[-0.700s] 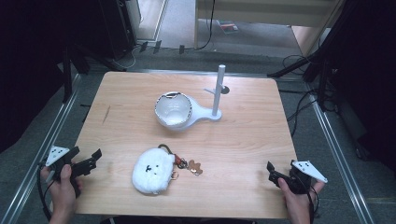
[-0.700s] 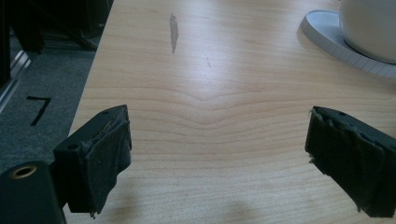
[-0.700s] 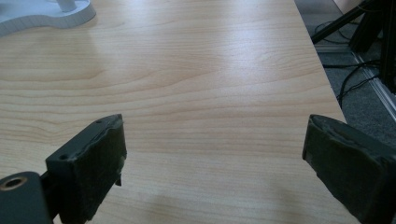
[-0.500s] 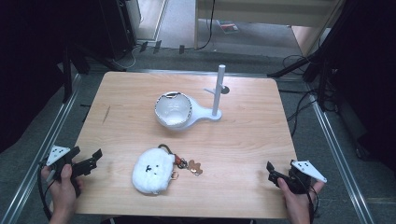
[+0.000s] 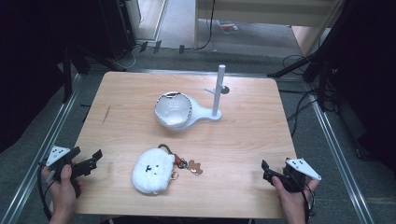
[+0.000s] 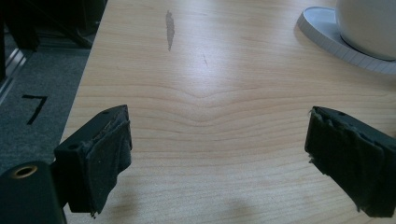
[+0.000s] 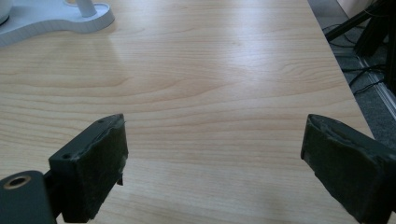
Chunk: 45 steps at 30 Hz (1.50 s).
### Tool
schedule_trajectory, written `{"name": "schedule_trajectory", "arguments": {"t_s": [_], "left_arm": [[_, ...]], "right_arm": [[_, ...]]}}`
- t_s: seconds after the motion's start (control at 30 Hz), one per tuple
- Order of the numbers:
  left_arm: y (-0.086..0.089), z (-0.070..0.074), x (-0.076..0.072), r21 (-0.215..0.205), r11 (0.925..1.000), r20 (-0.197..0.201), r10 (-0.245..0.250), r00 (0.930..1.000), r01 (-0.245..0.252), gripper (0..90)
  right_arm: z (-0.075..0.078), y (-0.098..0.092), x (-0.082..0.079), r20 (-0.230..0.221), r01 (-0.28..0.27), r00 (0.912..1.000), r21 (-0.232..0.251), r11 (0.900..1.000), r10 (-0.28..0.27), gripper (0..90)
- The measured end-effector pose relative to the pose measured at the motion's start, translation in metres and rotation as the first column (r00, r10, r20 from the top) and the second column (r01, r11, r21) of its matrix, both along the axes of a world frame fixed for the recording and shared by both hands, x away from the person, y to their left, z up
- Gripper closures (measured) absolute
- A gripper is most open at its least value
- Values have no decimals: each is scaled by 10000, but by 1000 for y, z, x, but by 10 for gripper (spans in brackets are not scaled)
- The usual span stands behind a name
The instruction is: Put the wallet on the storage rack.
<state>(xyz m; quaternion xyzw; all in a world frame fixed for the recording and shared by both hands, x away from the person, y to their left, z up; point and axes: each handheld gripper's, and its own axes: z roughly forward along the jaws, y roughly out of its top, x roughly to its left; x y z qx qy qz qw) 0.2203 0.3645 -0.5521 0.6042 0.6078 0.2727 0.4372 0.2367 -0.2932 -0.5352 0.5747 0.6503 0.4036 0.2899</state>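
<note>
At the near corners of the worktop point(image 5: 233, 140), the left hand-held gripper point(image 5: 88, 163) and the right hand-held gripper point(image 5: 267, 172) hover with jaws spread wide, holding nothing. Between them, nearer the left one, lies the white plush pouch point(image 5: 150, 170) with its keyring charms point(image 5: 189, 165).

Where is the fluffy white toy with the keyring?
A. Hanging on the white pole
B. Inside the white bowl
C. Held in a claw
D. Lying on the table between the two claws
D: the fluffy white toy lies flat on the table, between the left claw and right claw.
</note>
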Motion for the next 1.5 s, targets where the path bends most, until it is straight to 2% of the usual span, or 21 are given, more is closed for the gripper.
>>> {"name": "schedule_trajectory", "arguments": {"t_s": [0.33,0.73,1.03,1.5], "left_arm": [[0,0,0,-83,10000,-21,-1,10000,1,81],[1,0,1,-84,9999,-111,-101,9999,100,82],[-1,-1,2,-14,9999,-169,-101,9998,100,82],[-1,0,3,56,9999,-269,-156,9995,157,82]], "right_arm": [[7,18,-1,38,-328,9995,-20,9995,329,75],[12,58,0,-56,-958,9954,-95,9954,958,78],[14,80,-3,-25,-1279,9918,49,9918,1279,80],[15,116,-8,-175,-2112,9772,234,9772,2116,81]]}}
